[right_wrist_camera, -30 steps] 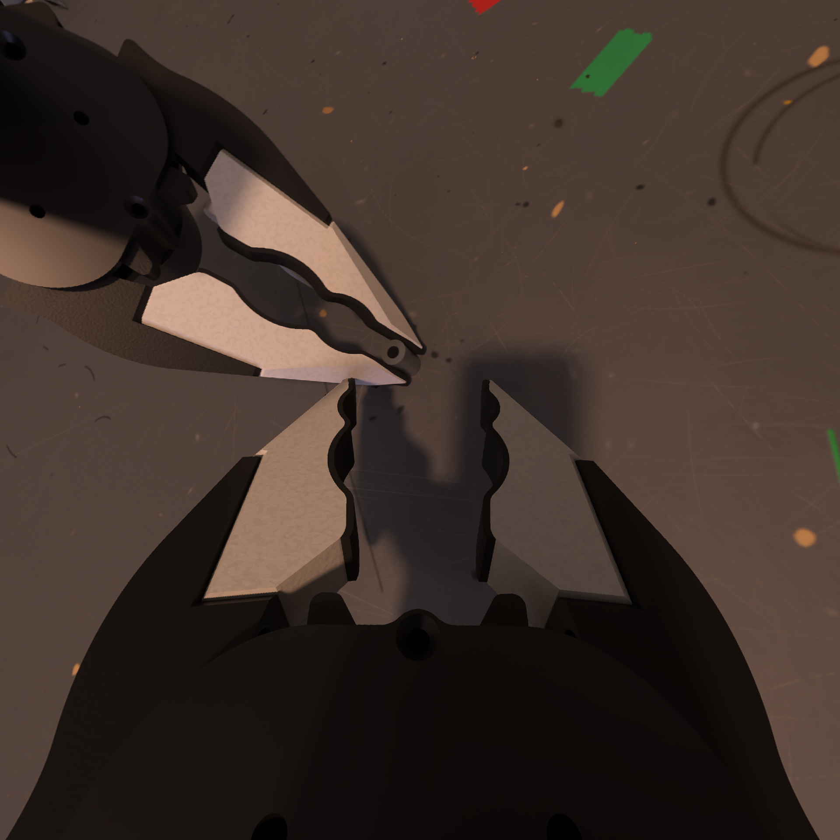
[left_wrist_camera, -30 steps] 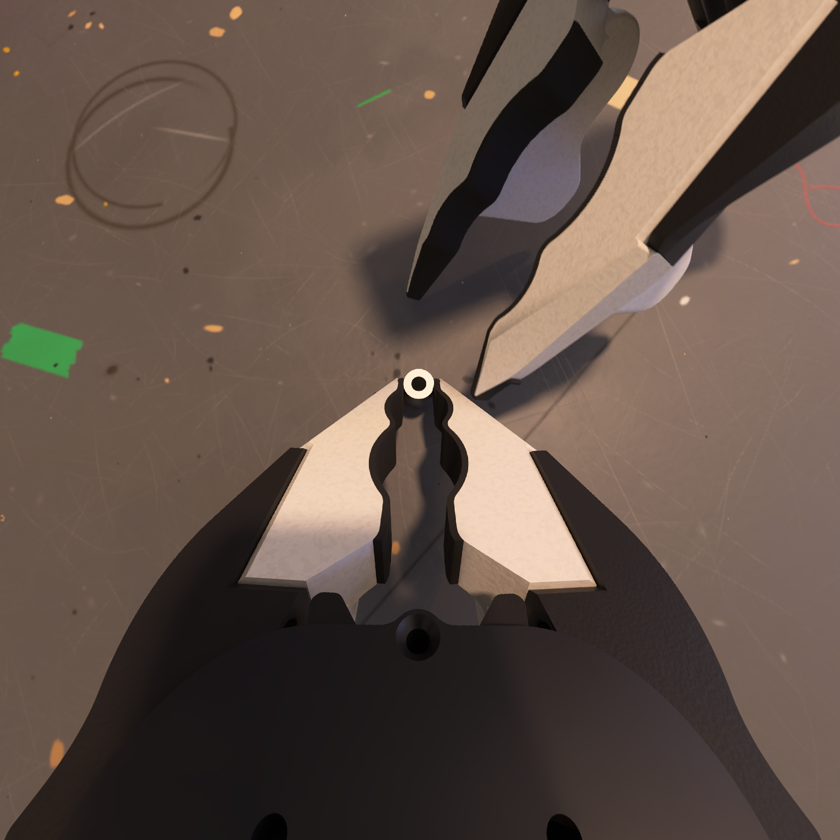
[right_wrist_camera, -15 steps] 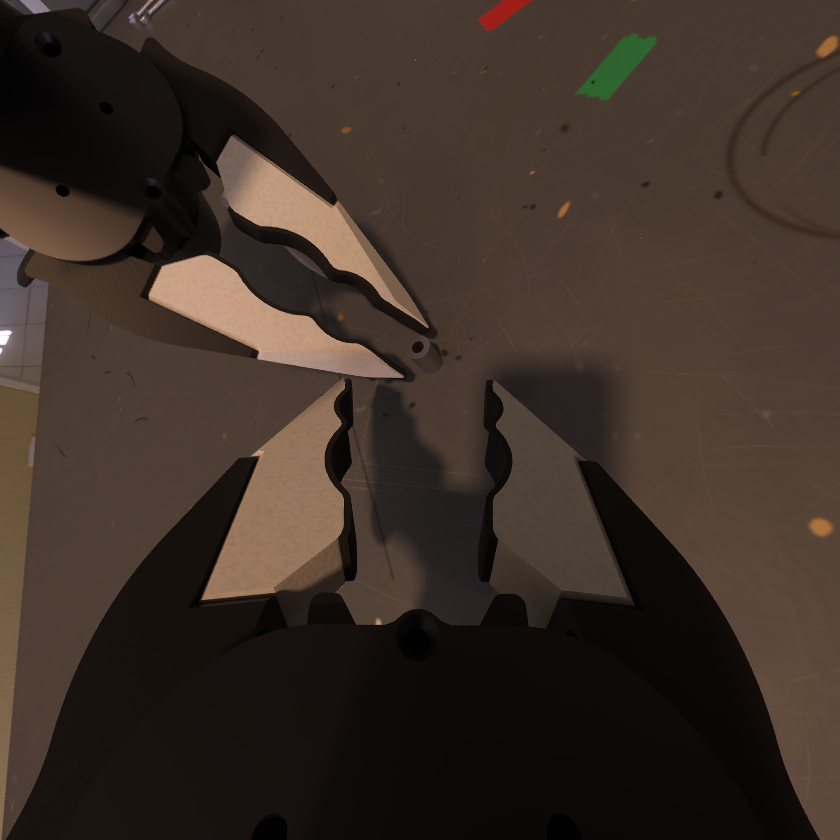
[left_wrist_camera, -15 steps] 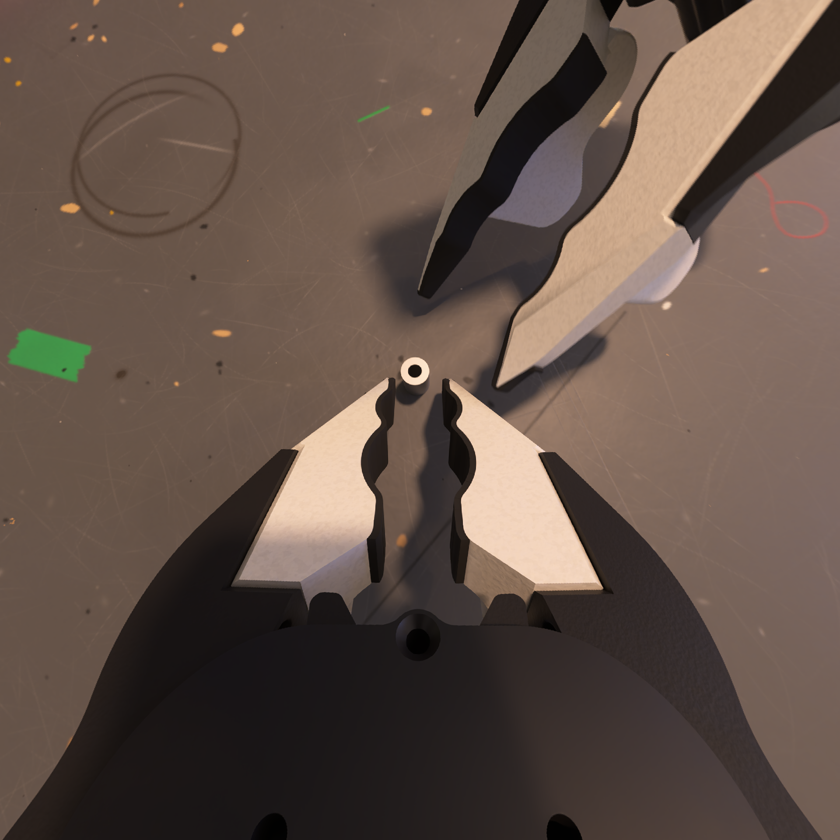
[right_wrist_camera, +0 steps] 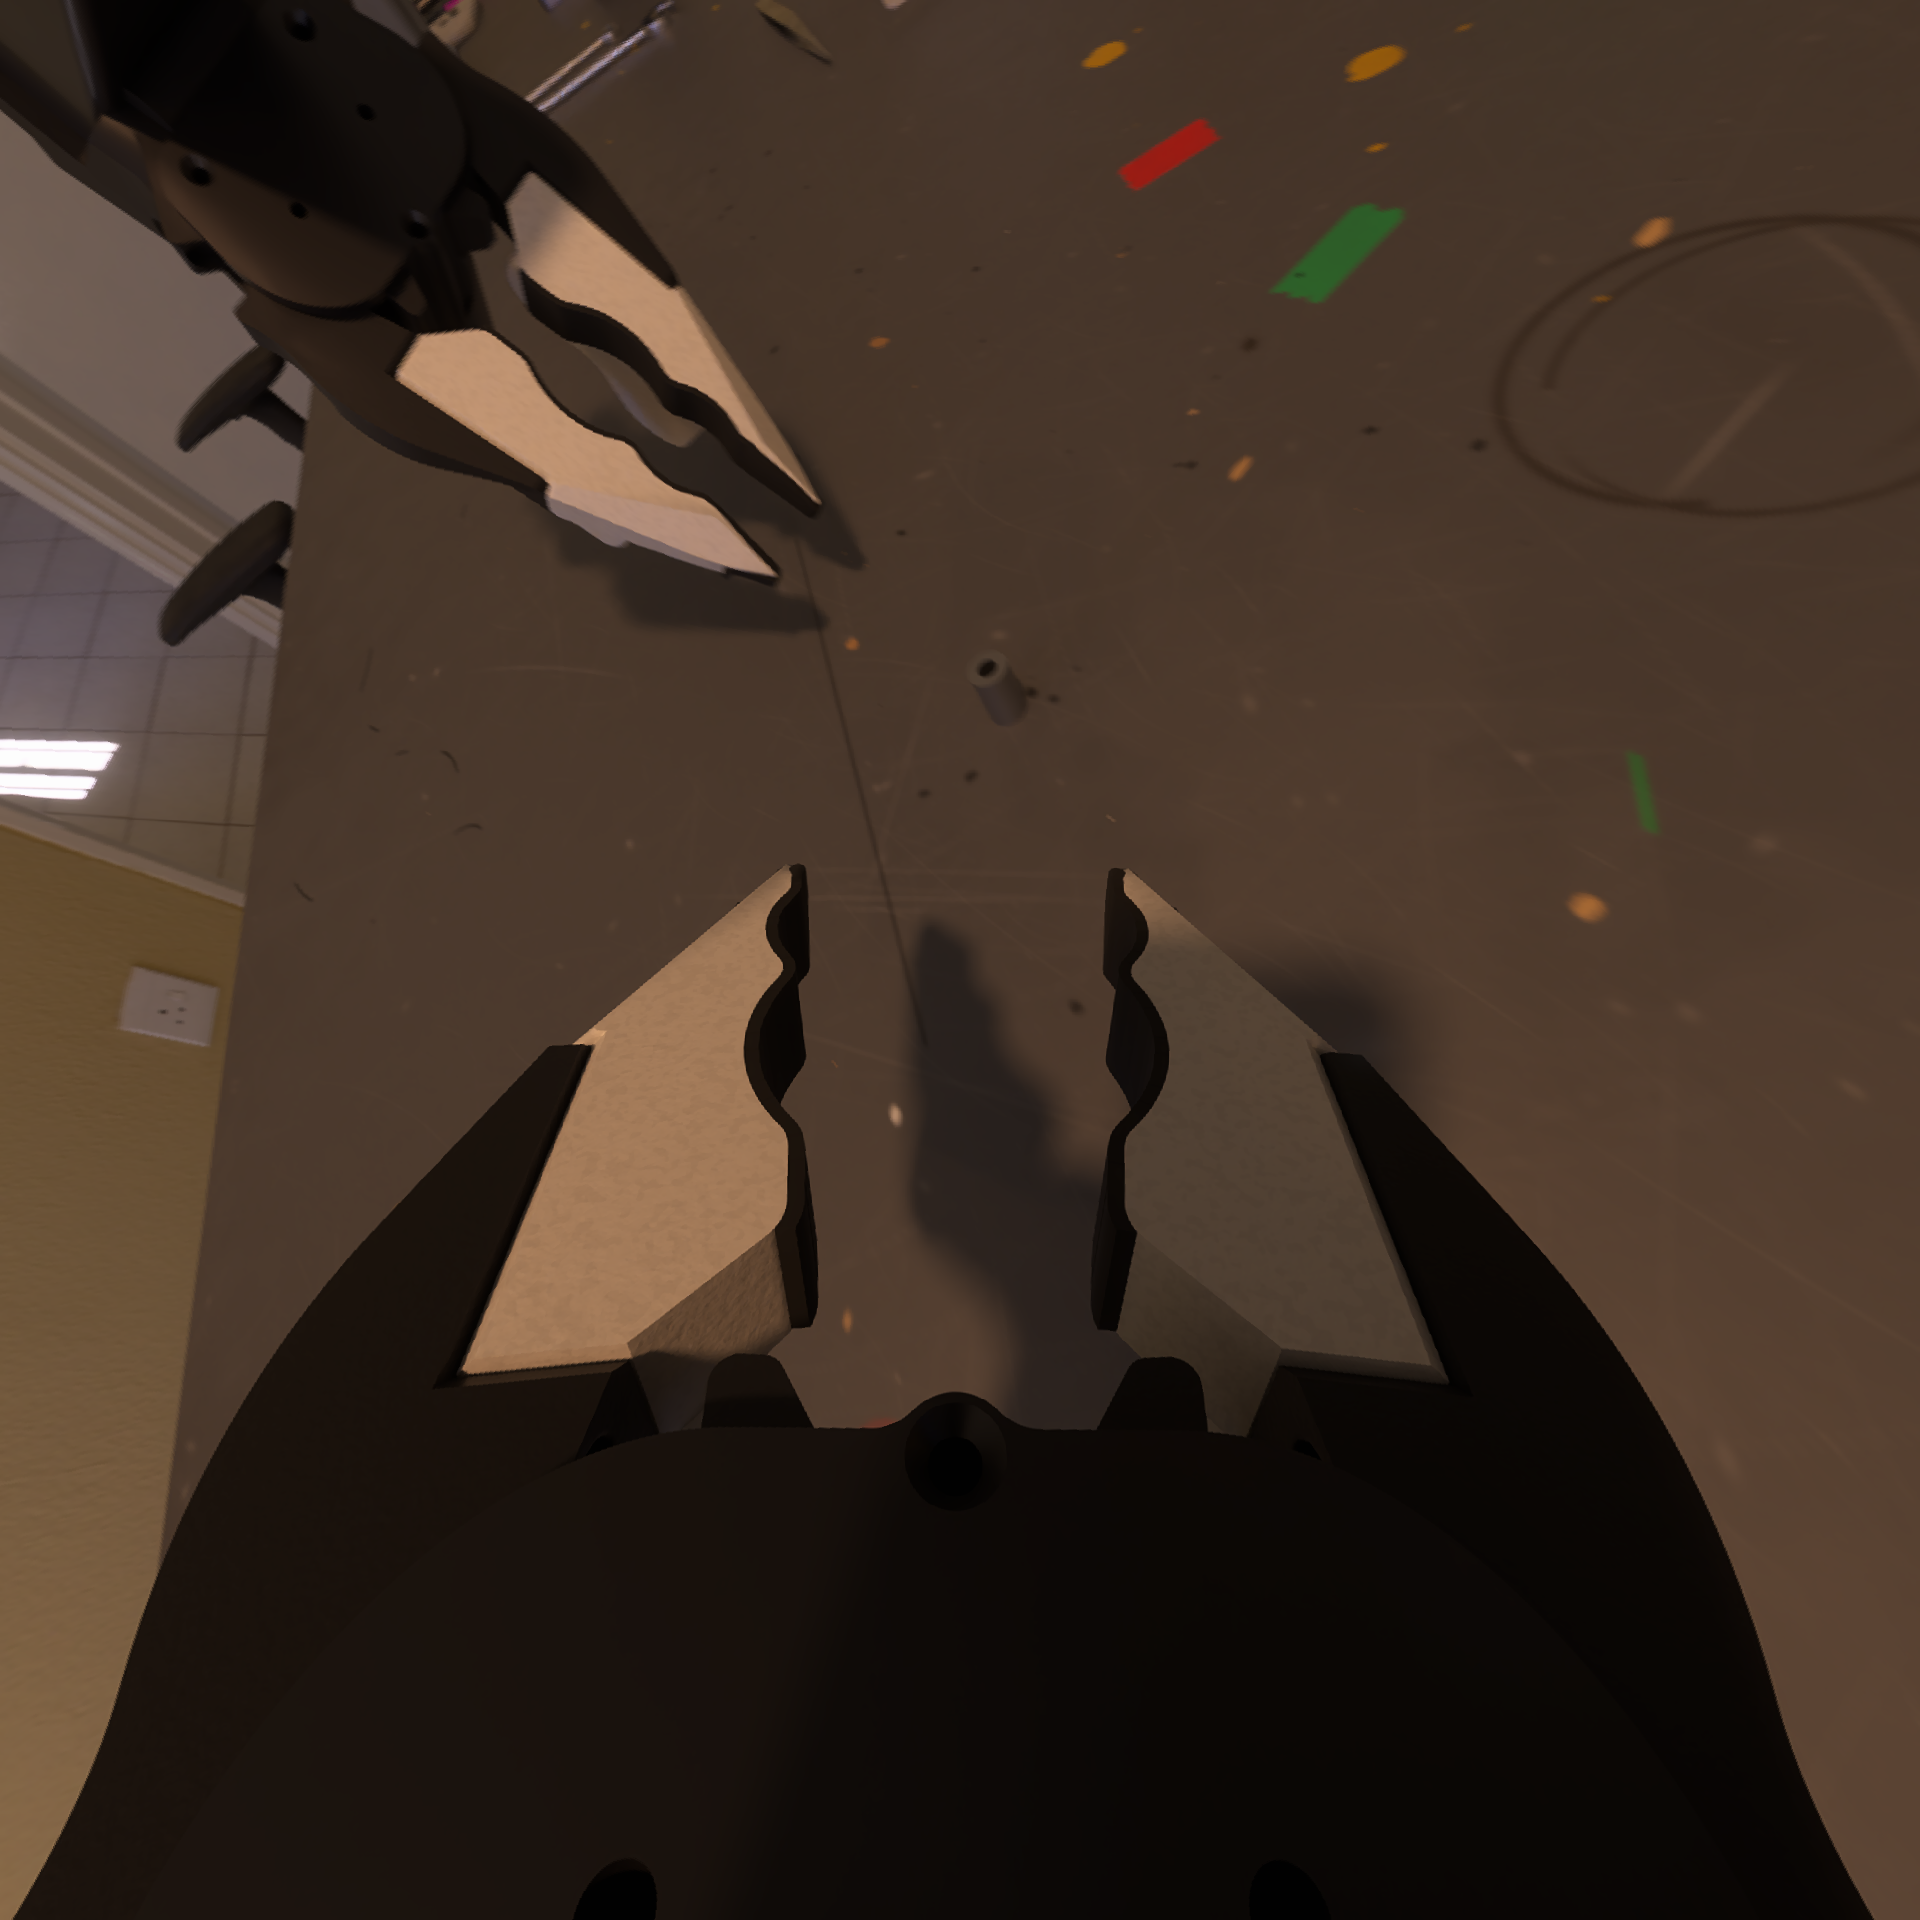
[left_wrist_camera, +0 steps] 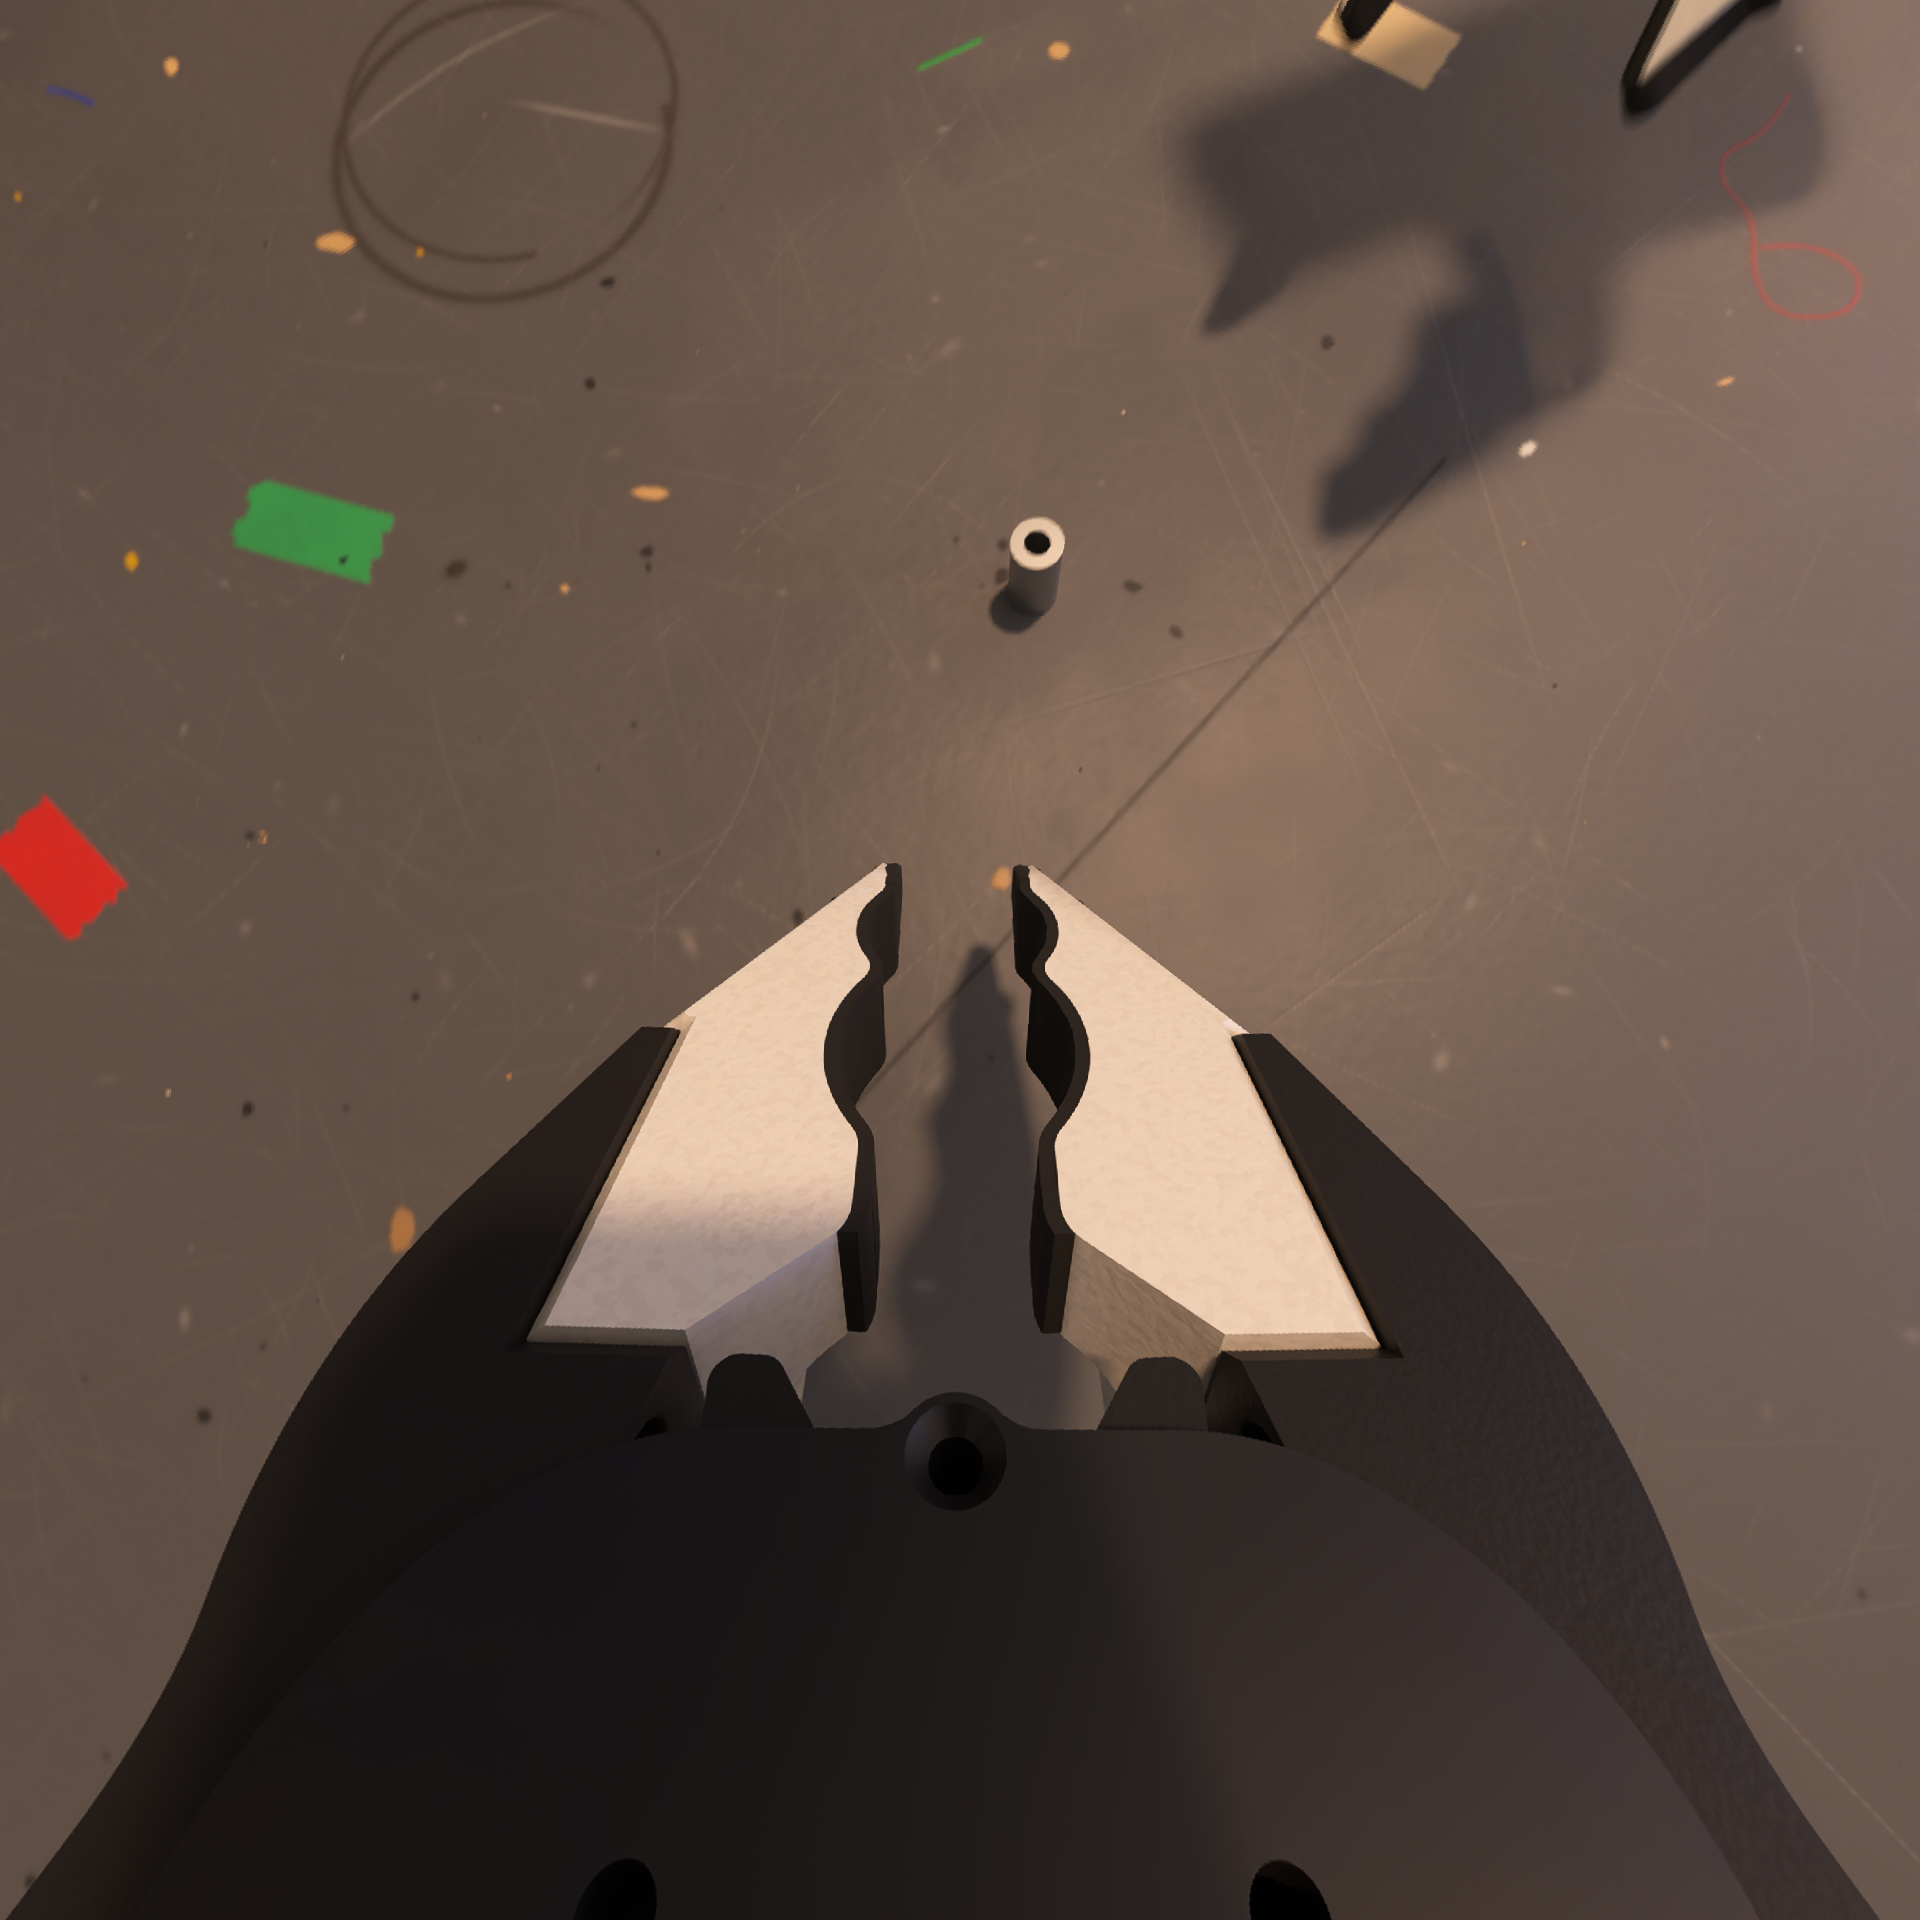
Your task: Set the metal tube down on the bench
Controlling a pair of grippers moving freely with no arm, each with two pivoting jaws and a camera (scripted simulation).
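Note:
A small grey metal tube point(left_wrist_camera: 1034, 569) stands upright on the dark scratched bench point(left_wrist_camera: 1455, 935), free of both grippers. It also shows in the right wrist view point(right_wrist_camera: 997, 686). My left gripper point(left_wrist_camera: 956, 878) is open and empty, raised above and behind the tube. My right gripper point(right_wrist_camera: 954, 881) is open wide and empty, also raised and short of the tube. The left gripper point(right_wrist_camera: 795, 540) shows at the upper left of the right wrist view. One right fingertip point(left_wrist_camera: 1673, 52) shows at the top right of the left wrist view.
Green tape point(left_wrist_camera: 312, 530), red tape point(left_wrist_camera: 60, 868), a dark wire loop point(left_wrist_camera: 504, 145), a thin red thread point(left_wrist_camera: 1792, 249) and a tan piece point(left_wrist_camera: 1387, 36) lie on the bench. The bench's edge point(right_wrist_camera: 265, 727) runs down the left of the right wrist view.
My left gripper let go of the tube, opened and drew back and up. The tube now stands alone on the bench. My right gripper also pulled back and away.

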